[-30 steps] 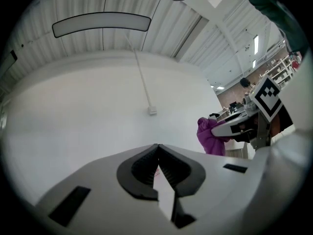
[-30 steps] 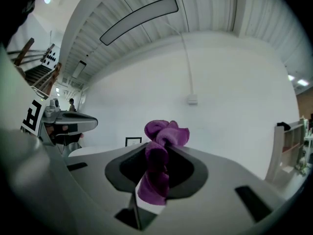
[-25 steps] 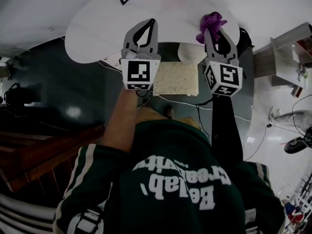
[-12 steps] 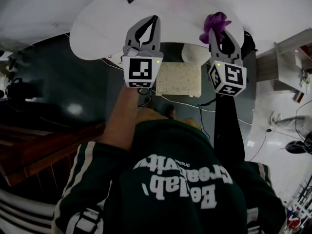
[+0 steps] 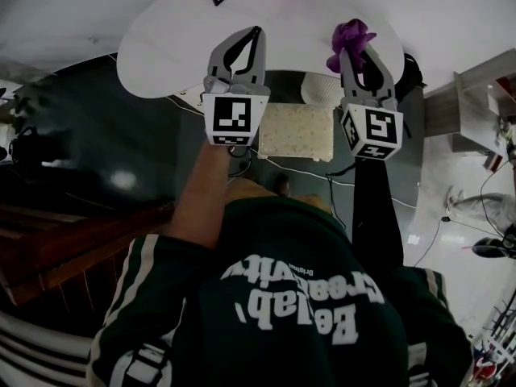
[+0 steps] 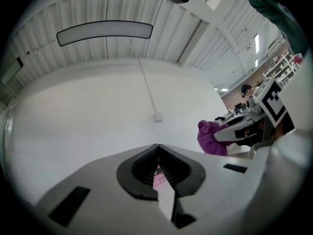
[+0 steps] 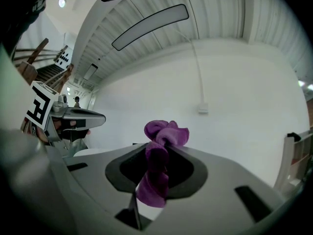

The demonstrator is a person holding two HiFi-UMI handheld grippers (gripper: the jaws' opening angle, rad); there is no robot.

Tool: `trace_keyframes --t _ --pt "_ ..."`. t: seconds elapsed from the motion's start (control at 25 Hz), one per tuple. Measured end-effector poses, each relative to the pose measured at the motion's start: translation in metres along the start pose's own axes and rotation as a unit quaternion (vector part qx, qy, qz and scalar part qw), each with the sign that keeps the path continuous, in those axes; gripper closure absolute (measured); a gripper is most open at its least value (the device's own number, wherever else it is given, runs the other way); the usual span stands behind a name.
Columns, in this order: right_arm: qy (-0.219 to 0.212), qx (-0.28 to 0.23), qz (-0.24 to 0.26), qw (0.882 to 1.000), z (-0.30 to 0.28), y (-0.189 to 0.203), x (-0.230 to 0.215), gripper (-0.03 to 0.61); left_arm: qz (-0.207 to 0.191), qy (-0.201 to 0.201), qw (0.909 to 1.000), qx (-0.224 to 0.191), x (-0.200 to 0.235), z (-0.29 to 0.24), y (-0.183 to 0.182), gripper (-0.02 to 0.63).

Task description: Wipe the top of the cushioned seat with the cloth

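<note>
A white round worktop (image 5: 161,47) is standing over a dark floor (image 5: 97,135). The cream cushioned seat (image 5: 295,131) is sitting next to it, showing between the two grippers. The left gripper (image 5: 251,35) is keeping its jaws together with nothing in them. The right gripper (image 5: 353,51) is squeezing the purple cloth (image 5: 348,37), not touching the seat.
</note>
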State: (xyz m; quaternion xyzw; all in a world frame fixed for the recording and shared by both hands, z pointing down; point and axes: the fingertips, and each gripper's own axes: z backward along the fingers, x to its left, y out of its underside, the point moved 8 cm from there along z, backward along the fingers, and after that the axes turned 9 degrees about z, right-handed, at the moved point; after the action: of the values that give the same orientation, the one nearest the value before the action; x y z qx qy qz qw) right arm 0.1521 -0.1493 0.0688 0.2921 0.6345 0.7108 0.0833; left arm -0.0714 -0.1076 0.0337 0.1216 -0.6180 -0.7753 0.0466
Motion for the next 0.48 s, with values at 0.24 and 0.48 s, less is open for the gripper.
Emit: trace_keyframes --t 0.24,0.48 --pt "-0.002 -0.003 -0.002 1.0 -0.002 -0.002 0.002 0.477 -0.001 0.0 1.0 0.002 0.0 0.002 0.001 0.598" --pt "0.003 -0.001 -0.011 1.0 -0.001 -0.002 0.006 0.477 0.001 0.0 1.0 0.001 0.004 0.004 0.001 0.598"
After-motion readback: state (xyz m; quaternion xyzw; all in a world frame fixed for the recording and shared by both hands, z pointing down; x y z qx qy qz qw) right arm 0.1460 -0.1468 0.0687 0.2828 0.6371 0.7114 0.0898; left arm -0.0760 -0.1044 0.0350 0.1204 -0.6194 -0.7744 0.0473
